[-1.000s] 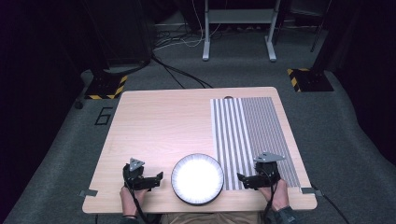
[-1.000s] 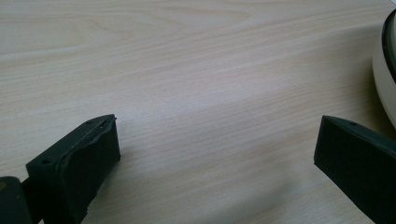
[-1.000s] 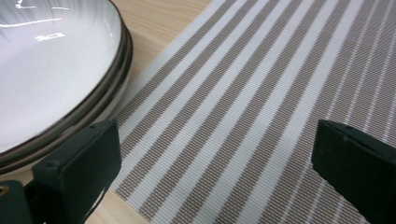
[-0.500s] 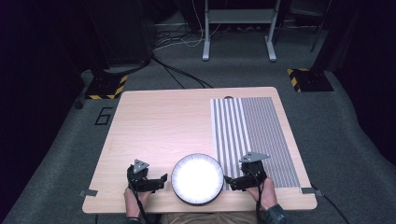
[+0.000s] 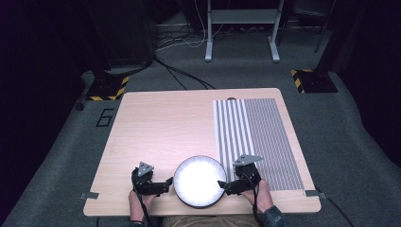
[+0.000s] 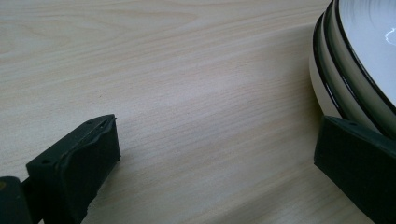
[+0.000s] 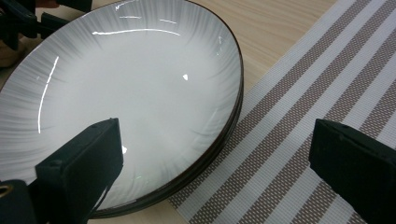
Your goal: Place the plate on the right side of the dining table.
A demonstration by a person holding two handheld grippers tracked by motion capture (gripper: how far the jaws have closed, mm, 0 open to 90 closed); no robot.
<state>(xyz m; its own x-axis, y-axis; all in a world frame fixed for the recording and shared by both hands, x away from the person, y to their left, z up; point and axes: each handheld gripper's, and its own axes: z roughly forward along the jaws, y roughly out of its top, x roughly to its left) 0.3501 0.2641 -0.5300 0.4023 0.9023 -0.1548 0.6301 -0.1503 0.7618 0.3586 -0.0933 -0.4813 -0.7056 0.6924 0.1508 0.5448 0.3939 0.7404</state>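
White, dark-rimmed stacked plates (image 5: 199,181) sit at the tabletop's (image 5: 165,127) near edge, beside a striped placemat (image 5: 257,137). Flanking them, the left hand-held gripper (image 5: 165,185) and right hand-held gripper (image 5: 223,186) both gape wide, holding nothing, jaws pointing inward.

Dim room, bright tabletop, plate (image 5: 199,181) glare

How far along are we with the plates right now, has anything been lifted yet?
Nothing is lifted: the stack of plates sits on the table at its near edge, beside the striped mat. In hand: the left hand-held gripper and right hand-held gripper, both open, flank the stack; the right straddles the rim. Left: closing on a plate and moving it, probably to the mat.
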